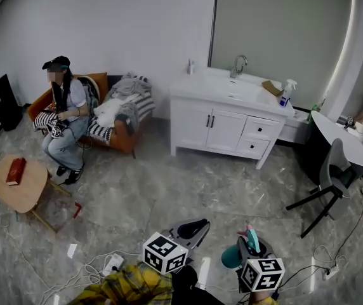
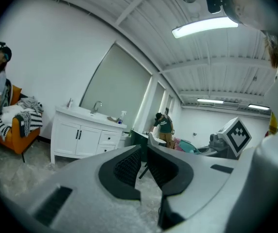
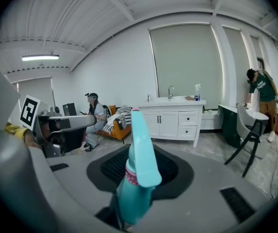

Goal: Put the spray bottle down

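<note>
Wide view from above of a bright room with a marbled floor (image 1: pixel 143 189).

At the upper left, a person (image 1: pixel 64 116) sits on an orange sofa (image 1: pixel 121 138) heaped with clothes. A low wooden table (image 1: pixel 23 189) stands below them at the left edge.

In the upper middle of the frame, a white vanity (image 1: pixel 223 122) with a sink and tap stands against the wall. A white bottle (image 1: pixel 287 93) is at the right end of its top. To the right are a round table (image 1: pixel 340 138) and a grey chair (image 1: pixel 327 183).

Along the bottom edge, both grippers are in the air over the floor, well apart from the vanity. The left gripper (image 1: pixel 197 226), at bottom centre, has its jaws drawn close together with nothing between them. Just to its right, the right gripper (image 1: pixel 252 245) pinches the teal spray bottle (image 1: pixel 235 256). In the right gripper view the bottle stands upright between the dark pads. Its body sits low in the grip and its trigger head rises above the jaws, pointing toward the vanity.

The task looks barely begun. The spray bottle is in the grip and rests on no surface. It appears that everything is left to do: carrying it to a surface, most likely the vanity ahead, lowering it until its base sits flat, then spreading the jaws.
</note>
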Demonstrator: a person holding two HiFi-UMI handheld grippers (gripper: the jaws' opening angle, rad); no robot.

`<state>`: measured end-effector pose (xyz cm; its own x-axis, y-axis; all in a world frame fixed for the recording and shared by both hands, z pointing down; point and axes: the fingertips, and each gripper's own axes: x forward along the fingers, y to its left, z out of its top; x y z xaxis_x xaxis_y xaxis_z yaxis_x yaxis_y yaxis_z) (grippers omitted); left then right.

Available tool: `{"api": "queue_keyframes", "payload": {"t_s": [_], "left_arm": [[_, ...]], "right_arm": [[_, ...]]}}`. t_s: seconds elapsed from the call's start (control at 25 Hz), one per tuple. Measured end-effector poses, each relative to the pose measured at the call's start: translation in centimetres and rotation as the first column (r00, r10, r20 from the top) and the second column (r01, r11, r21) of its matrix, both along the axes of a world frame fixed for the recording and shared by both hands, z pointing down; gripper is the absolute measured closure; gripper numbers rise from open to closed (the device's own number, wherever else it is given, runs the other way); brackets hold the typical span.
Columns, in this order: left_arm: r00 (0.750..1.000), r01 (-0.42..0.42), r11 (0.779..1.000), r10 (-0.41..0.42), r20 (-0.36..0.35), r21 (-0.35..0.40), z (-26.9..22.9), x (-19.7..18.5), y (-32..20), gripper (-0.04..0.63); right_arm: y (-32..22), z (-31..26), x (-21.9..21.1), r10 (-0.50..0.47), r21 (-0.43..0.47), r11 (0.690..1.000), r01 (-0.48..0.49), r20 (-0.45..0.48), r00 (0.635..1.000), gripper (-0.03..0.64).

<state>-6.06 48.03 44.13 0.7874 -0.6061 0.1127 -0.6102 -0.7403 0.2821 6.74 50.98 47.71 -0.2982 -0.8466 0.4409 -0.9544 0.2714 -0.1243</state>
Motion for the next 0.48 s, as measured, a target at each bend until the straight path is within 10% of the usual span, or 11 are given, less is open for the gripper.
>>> {"api": "queue_keyframes", "payload": {"t_s": [0.48], "left_arm": [[1.0,-0.017,1.0,0.017,0.003,-0.026,1.4,1.9,-8.2,0.558]], "right_arm": [[-8.2,1.1,0.9,-0.008,-0.017,1.0,0.008,0.008,1.0,0.495]]}}
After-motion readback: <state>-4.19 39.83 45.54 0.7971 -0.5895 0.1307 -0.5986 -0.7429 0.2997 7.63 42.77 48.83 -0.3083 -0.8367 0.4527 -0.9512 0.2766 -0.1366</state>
